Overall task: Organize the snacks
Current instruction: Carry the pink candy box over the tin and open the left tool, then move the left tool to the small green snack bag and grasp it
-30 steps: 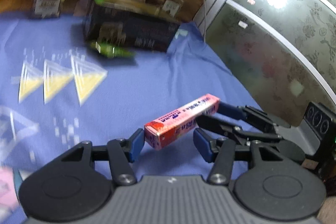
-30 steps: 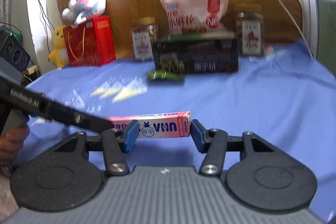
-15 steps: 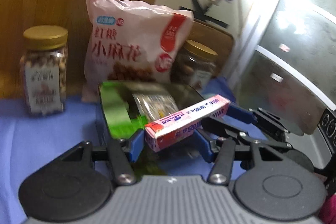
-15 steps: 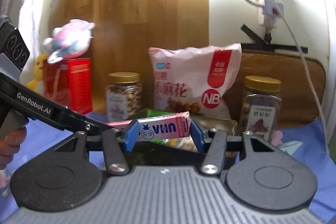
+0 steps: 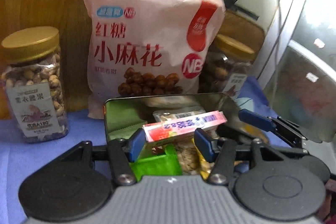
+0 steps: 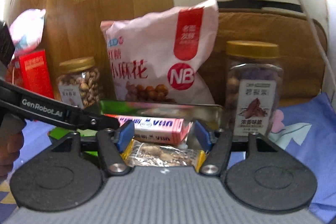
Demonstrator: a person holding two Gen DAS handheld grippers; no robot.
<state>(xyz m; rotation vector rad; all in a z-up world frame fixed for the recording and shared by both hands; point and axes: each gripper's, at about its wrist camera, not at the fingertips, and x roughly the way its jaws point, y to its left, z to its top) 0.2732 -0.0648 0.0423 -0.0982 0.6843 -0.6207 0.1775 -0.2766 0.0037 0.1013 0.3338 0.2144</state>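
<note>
A blue cloth (image 5: 42, 152) covered the desk, and against the wooden board at the back leaned the biggest item, a puffy pink snack bag (image 5: 147, 51), with a gold-lidded nut jar (image 5: 31, 81) to its left and a second jar (image 6: 254, 87) to its right. In front of the bag sat an open metal tin (image 5: 117, 110), already holding a green packet (image 5: 155, 163) and a clear-wrapped nut bar (image 6: 163, 155).

Over the tin hung the slim pink candy box (image 5: 184, 125), held by both tools. The left hand-held gripper (image 5: 170, 142) pinched one end between its blue pads; the right hand-held gripper (image 6: 163, 135) reached the other end, its left pad against the box, while whether the right pad touched could not be told.

The box looked light and stiff, thin cardboard that would likely dent under a hard squeeze. Its glossy faces might slip, so a hold across the narrow sides near the middle seemed safest.
</note>
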